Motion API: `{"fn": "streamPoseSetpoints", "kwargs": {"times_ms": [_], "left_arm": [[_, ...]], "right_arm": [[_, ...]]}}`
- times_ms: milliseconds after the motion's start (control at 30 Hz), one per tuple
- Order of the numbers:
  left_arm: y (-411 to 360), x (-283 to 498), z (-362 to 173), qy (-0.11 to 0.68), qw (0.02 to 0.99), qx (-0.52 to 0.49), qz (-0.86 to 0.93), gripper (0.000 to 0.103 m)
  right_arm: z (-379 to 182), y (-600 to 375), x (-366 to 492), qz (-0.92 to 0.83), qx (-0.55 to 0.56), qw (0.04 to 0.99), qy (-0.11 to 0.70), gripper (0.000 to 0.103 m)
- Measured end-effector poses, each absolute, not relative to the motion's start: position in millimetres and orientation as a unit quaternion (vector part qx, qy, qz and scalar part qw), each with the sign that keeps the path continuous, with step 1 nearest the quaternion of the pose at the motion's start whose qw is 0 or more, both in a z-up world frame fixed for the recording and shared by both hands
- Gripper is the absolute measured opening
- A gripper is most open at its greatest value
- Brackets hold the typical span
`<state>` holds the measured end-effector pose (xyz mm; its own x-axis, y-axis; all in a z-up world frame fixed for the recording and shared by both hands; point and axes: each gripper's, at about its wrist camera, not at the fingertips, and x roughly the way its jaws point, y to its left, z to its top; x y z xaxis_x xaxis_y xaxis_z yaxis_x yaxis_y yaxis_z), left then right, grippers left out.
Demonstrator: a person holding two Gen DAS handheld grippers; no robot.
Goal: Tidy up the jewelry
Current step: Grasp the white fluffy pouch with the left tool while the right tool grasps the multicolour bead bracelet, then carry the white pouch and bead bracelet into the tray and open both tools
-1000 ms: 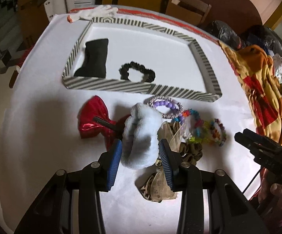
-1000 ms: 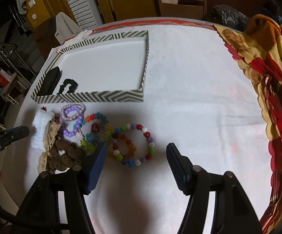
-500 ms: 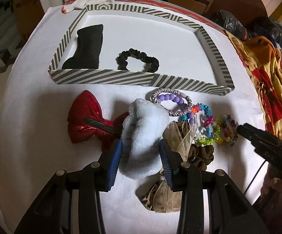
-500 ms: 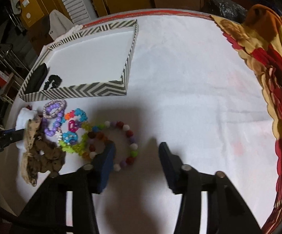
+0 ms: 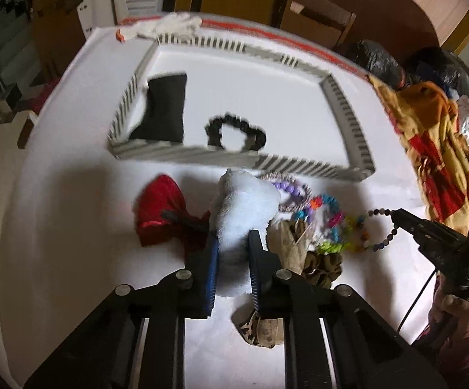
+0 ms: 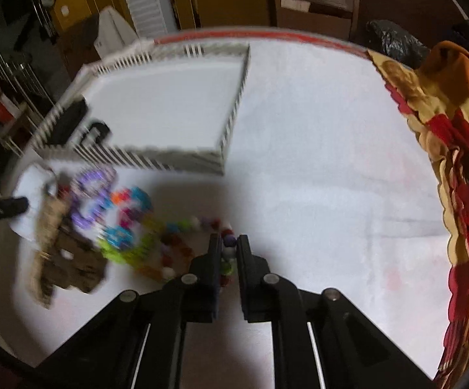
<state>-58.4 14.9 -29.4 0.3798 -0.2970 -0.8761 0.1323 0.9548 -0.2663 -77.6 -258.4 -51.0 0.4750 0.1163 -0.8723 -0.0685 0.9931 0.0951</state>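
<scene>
- One white table (image 5: 72, 227) carries everything; a patterned cloth (image 6: 461, 149) is heaped at its right edge.
- Striped tray (image 5: 202, 157) sits on the far half of the table, holding a black pouch (image 5: 163, 110) by its left wall and a black scrunchie (image 5: 236, 129) near its front wall.
- Left gripper (image 5: 231, 253) is closing its jaws on a white fluffy scrunchie (image 5: 244, 207), whose lower end is squeezed between the blue pads while the rest bulges out above them, just in front of the tray.
- Right gripper (image 6: 226, 253) has its jaws nearly together, pinching a string of multicoloured beads; in the left wrist view that bead bracelet (image 5: 385, 230) hangs in a loop from the gripper's tip, right of the pile.
- Red bow (image 5: 160, 217) lies just left of the white scrunchie.
- Beige scrunchie (image 5: 286, 240) and a leopard scrunchie (image 5: 322, 265) lie just right of the left gripper.
- Purple bracelet (image 5: 288, 189) and a bright flower bracelet (image 5: 328, 220) lie between the tray's front wall and the leopard scrunchie.
</scene>
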Motion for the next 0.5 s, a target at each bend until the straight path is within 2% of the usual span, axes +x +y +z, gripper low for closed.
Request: {"fn": "streamPoseSetpoints", "kwargs": {"times_ms": [500], "left_arm": [[16.4,-25.5,21.3,0.486,0.863,-0.064,-0.123,0.009]], "right_arm": [[34.7,-242.5,-65.9,0.091,0.013,0.893,0.441,0.009]]}}
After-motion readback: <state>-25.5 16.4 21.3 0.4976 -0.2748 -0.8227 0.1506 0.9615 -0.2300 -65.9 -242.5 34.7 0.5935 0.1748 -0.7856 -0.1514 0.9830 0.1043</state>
